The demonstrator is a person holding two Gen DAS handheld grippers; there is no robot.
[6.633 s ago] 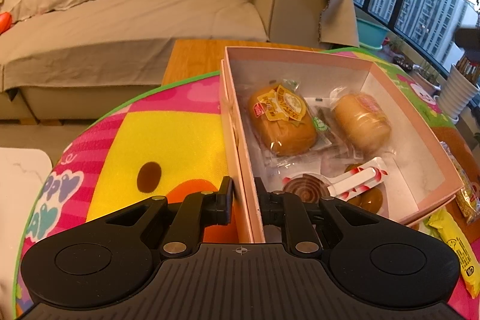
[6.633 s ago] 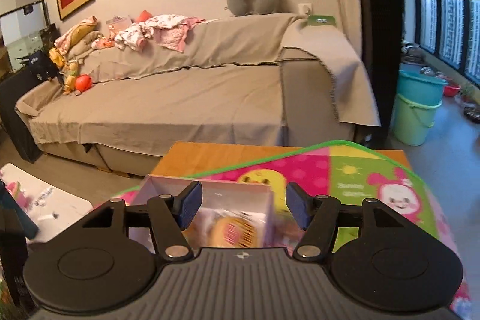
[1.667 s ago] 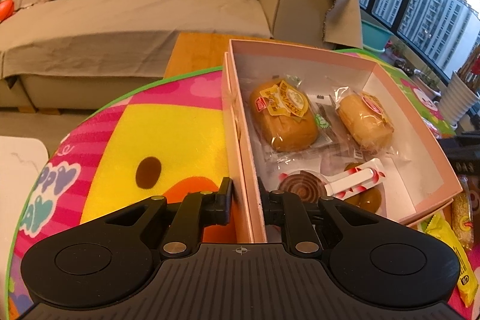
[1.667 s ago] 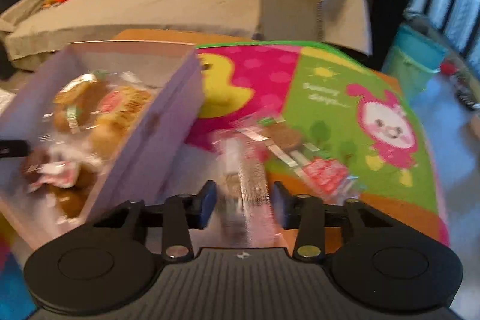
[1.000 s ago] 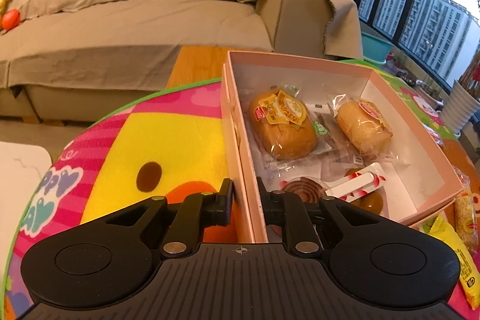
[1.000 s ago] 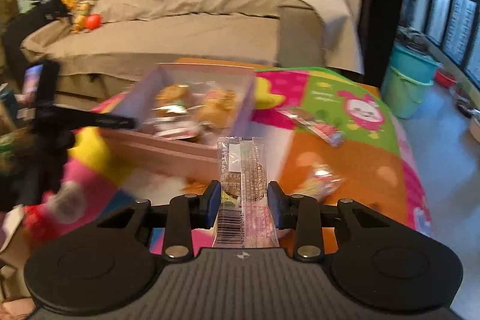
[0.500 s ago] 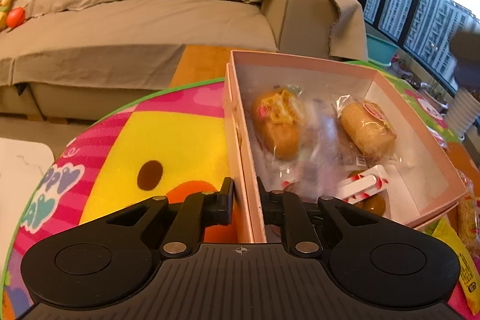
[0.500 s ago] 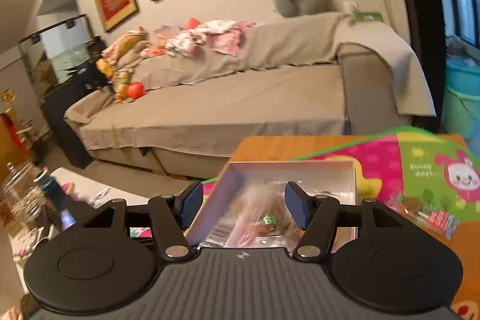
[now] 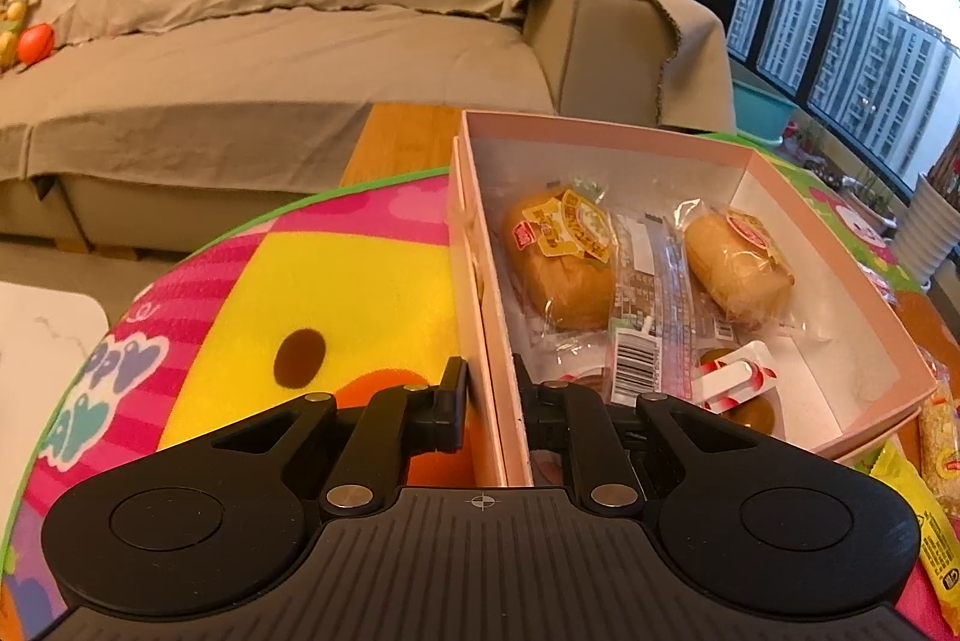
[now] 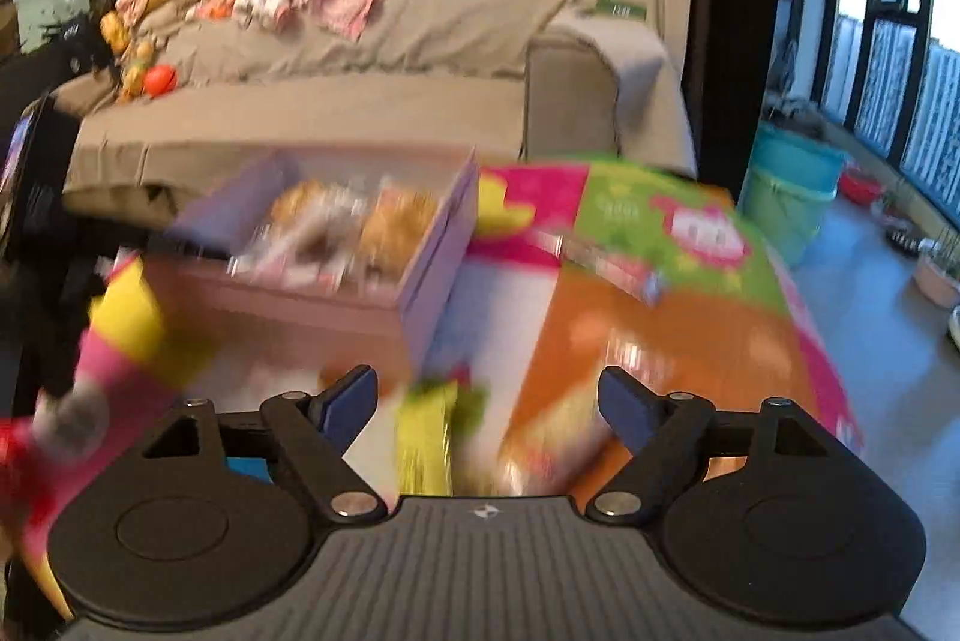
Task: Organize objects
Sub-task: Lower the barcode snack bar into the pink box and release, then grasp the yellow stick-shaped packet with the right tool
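A pink open box (image 9: 600, 134) sits on a colourful mat and holds two wrapped buns, a clear snack packet (image 9: 651, 305) between them and a red-and-white wrapped sweet (image 9: 735, 383). My left gripper (image 9: 489, 401) is shut on the box's near left wall. In the blurred right wrist view, the box (image 10: 420, 275) lies ahead to the left. My right gripper (image 10: 489, 404) hangs above the mat with its jaws opening and nothing gripped. A yellow-green packet (image 10: 429, 437) and an orange-wrapped snack (image 10: 558, 431) lie on the mat below it.
A grey covered sofa (image 9: 270, 59) runs behind the table. Yellow snack packets (image 9: 927, 515) lie right of the box. More wrapped snacks (image 10: 612, 269) lie on the mat (image 10: 654, 233) in the right wrist view. A teal bucket (image 10: 792, 185) stands on the floor by the windows.
The clear snack packet left my right gripper and now lies in the box between the buns. The right gripper opened wide and swung back down over the mat. The left gripper kept its hold.
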